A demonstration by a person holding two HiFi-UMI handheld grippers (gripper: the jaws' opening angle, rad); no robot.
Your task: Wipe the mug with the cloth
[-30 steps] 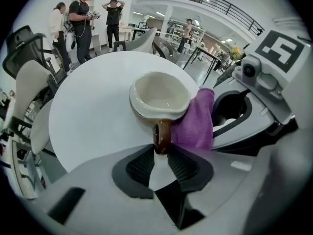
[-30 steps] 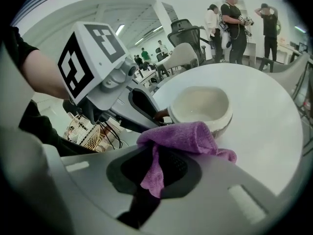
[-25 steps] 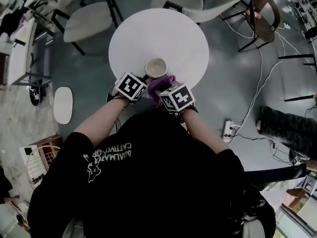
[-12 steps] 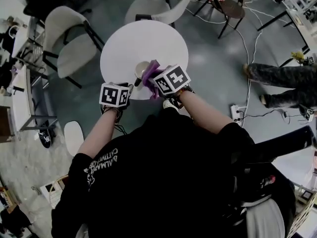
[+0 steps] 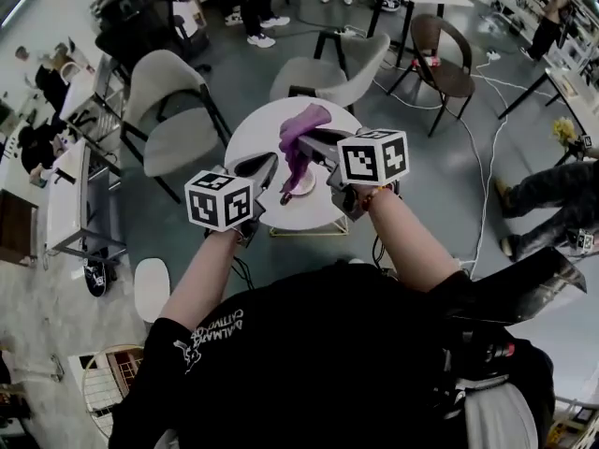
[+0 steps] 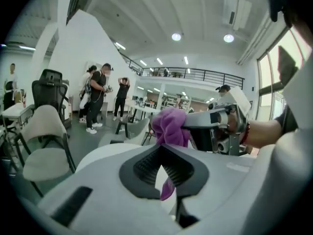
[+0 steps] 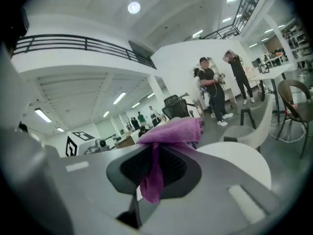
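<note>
The right gripper [image 5: 316,146] has its jaws clamped on the purple cloth [image 5: 301,124]. The cloth's tail hangs at frame centre over the mug [image 5: 302,185], which sits on the white worktop [image 5: 251,137] below. The left gripper [image 5: 263,166], jaws just closed and apparently empty, hovers left of it.

The left gripper [image 6: 162,155] has just shut its jaws on nothing. Ahead, the right gripper [image 6: 190,126] holds the purple cloth [image 6: 170,125].

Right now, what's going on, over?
Left gripper: jaws just closed, empty. Right gripper: jaws shut on cloth. Mug on table. Nothing in the way.
</note>
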